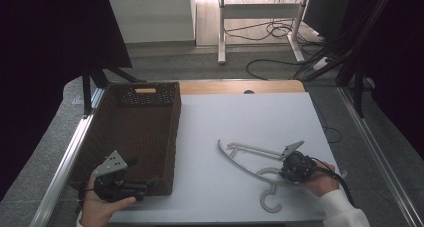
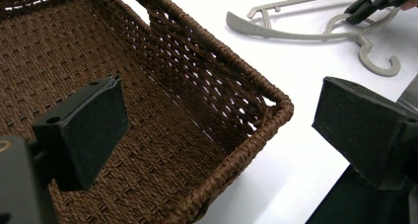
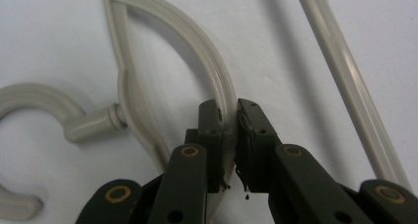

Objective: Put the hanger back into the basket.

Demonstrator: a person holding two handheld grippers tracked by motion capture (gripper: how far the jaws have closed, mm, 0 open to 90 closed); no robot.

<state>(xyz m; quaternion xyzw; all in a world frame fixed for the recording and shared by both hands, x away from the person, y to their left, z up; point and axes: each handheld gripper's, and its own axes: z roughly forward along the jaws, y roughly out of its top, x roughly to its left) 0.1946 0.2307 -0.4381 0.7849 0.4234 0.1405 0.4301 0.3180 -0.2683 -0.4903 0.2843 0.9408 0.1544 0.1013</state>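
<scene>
R gripper [image 3: 229, 135] jaws clamped on hanger [image 3: 217, 81] arch, L gripper [image 2: 217, 130] wide at basket [image 2: 246, 150] corner

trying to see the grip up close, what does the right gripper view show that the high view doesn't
Right gripper view alone: the right gripper's jaws shut on a curved loop of the grey hanger, beside the hook's stem.

High view alone: the brown wicker basket at the table's left, the left gripper at its near corner, and both hands.

Both: the hanger lying flat on the white table, held by the right gripper.
</scene>
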